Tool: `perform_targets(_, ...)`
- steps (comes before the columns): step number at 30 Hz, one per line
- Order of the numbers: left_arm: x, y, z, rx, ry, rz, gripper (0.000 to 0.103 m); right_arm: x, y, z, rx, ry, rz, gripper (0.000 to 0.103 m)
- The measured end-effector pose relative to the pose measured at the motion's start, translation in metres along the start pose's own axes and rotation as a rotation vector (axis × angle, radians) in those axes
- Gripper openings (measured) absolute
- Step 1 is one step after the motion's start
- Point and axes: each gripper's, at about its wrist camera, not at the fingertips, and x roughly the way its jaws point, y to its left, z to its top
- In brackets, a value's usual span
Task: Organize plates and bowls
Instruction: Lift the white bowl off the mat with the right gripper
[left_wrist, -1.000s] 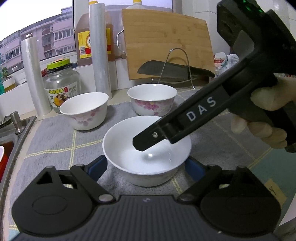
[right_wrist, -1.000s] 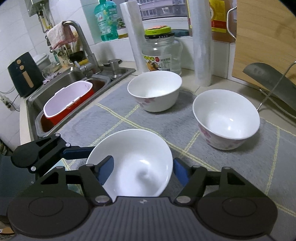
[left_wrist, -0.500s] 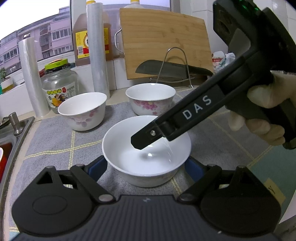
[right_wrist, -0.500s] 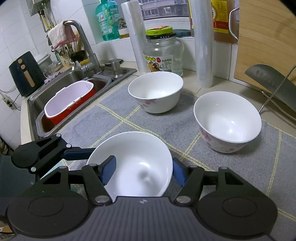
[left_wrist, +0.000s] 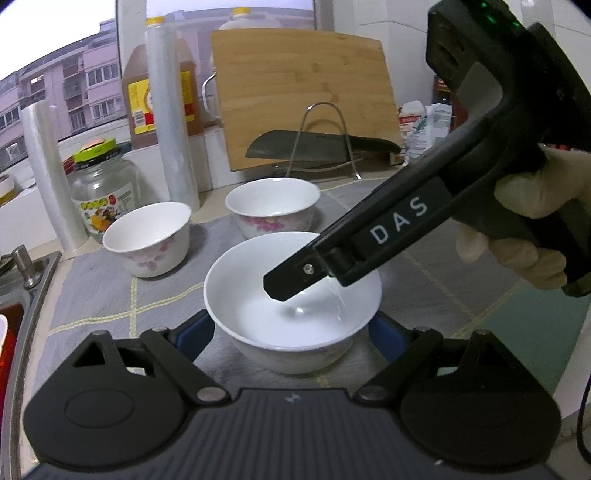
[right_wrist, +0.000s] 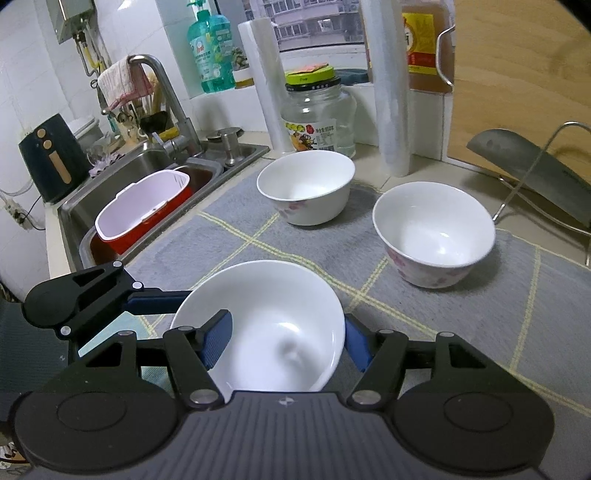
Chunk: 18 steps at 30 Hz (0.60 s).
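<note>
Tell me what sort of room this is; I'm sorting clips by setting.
A home kitchen counter, most likely: a steel sink with a tap, a wooden cutting board with a cleaver on a rack, and bowls on a grey mat.

Soft window daylight, sharp frames, strong fisheye edge distortion.

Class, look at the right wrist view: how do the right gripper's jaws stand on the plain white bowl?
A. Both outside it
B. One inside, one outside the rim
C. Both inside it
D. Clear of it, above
B: on the plain white bowl, the right gripper has one blue pad inside the rim and the other outside the wall.
</note>
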Motion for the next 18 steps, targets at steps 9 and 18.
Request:
perform_targets(9,0.002,-0.026,0.011,0.018,0.002,-0.037,0.09,-0.031,-0.012,-0.014,0.012,-0.017,-0.03,0.071)
perform_targets(18,0.014,-0.057,0.025,0.027,-0.004,-0.077,0.09,-0.057,-0.037,-0.027,0.034,-0.028,-0.064,0.071)
